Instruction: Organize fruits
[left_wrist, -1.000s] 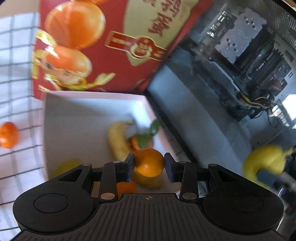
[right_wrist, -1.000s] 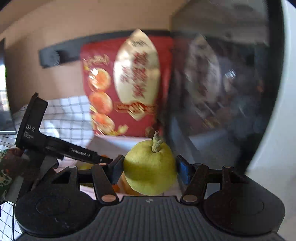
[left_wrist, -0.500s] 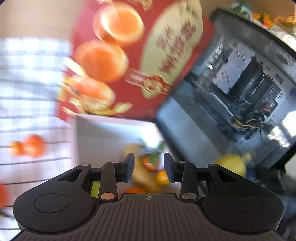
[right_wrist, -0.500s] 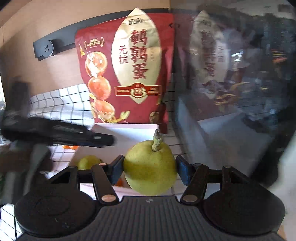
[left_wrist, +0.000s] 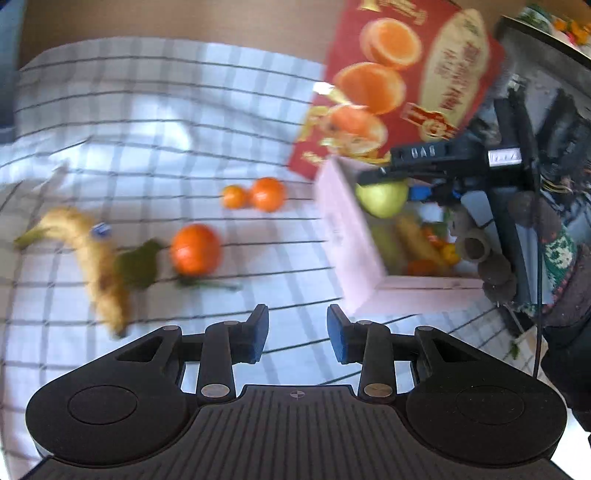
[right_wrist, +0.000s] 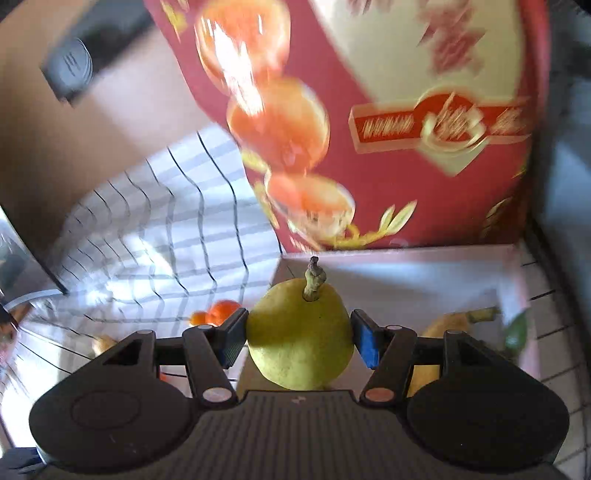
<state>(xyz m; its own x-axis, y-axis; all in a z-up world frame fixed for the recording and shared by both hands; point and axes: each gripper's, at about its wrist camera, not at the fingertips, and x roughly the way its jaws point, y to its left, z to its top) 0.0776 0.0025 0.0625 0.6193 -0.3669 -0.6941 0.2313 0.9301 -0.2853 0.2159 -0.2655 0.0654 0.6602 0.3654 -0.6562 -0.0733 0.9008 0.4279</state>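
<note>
Left of the box (left_wrist: 351, 236) we see banana (left_wrist: 92, 266) and oranges (left_wrist: 195, 249) on the cloth; our left gripper (left_wrist: 297, 328) hangs empty, jaws apart. Our right gripper (right_wrist: 299, 341) clamps the pear (right_wrist: 299, 343), stem up, above the box.

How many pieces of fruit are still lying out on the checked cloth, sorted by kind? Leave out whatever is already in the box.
Counted in the left wrist view:
Oranges: 3, one large, one medium, one small
Bananas: 1
Total on the checked cloth: 4
The pear is not counted; it is between the right gripper's fingers over the box.
</note>
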